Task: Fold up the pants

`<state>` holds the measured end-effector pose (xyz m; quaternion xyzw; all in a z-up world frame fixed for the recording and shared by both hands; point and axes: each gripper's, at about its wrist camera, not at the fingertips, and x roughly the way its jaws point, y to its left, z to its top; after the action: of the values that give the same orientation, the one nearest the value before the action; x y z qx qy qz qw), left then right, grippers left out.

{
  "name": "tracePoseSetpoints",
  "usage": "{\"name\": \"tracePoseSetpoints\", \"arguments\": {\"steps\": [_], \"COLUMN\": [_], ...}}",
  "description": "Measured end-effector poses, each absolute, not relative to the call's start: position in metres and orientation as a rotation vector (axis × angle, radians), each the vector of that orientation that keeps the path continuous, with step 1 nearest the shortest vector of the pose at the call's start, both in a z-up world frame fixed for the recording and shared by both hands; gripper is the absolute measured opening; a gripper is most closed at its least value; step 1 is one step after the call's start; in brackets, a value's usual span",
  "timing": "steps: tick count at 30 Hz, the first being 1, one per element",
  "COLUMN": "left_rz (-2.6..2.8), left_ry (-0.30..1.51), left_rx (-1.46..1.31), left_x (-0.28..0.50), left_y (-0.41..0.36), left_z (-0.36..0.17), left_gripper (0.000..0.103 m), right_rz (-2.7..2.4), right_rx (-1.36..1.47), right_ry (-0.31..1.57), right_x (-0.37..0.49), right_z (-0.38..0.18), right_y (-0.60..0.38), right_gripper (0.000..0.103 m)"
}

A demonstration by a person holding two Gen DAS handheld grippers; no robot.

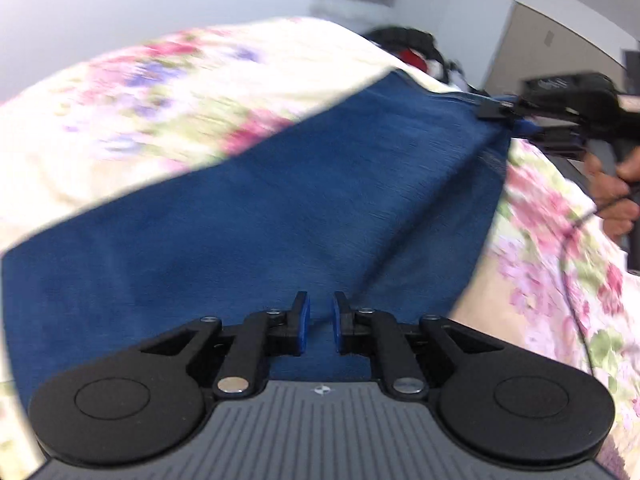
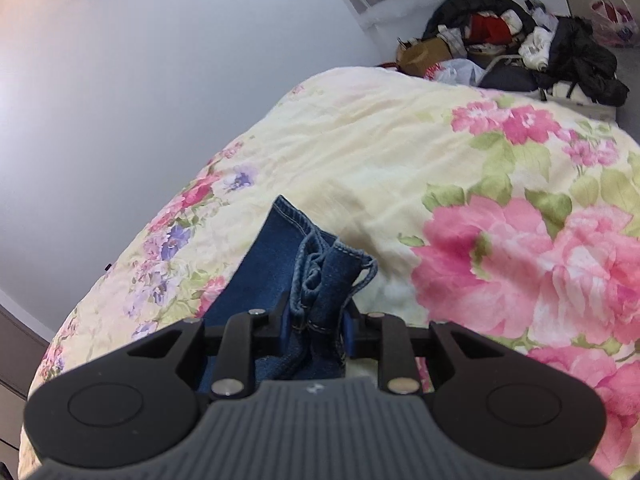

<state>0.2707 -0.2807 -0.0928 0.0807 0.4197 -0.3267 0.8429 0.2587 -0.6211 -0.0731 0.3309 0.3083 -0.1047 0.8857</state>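
Note:
Blue denim pants [image 1: 280,208] lie spread across a floral bedspread [image 1: 152,92]. My left gripper [image 1: 321,322] is just above the near part of the denim, with its jaws a small gap apart and nothing between them. My right gripper [image 2: 318,324] is shut on a bunched hem of the pants [image 2: 320,276] with stitched seams. The right gripper also shows in the left wrist view [image 1: 500,110], gripping the far corner of the pants, held by a hand [image 1: 616,188].
The bedspread [image 2: 460,168] has large pink flowers. A pile of clothes and bags [image 2: 520,48] lies beyond the far end of the bed. A grey wall [image 2: 160,80] runs along the left side.

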Motion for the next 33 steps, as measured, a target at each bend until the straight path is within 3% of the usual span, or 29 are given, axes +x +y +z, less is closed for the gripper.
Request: {"name": "tracePoseSetpoints", "arguments": {"steps": [9, 16, 22, 28, 33], "left_rz": [-0.419, -0.316, -0.297, -0.334, -0.412], "left_ry": [0.825, 0.819, 0.845, 0.884, 0.914], "left_rx": [0.107, 0.073, 0.028, -0.025, -0.192], "left_x": [0.288, 0.291, 0.285, 0.286, 0.297], "left_y": [-0.140, -0.069, -0.031, -0.013, -0.006], "left_z": [-0.046, -0.036, -0.051, -0.066, -0.071], "left_gripper": [0.015, 0.015, 0.015, 0.015, 0.029], "right_rz": [-0.088, 0.051, 0.217, 0.357, 0.377], "right_rx": [0.373, 0.278, 0.250, 0.142, 0.137], "right_ry": [0.526, 0.516, 0.597, 0.880, 0.952], "right_x": [0.263, 0.271, 0.283, 0.283, 0.285], "right_z": [0.016, 0.043, 0.006, -0.089, -0.111], "right_y": [-0.512, -0.408, -0.306, -0.221, -0.216], "right_gripper": [0.019, 0.019, 0.019, 0.019, 0.023]}}
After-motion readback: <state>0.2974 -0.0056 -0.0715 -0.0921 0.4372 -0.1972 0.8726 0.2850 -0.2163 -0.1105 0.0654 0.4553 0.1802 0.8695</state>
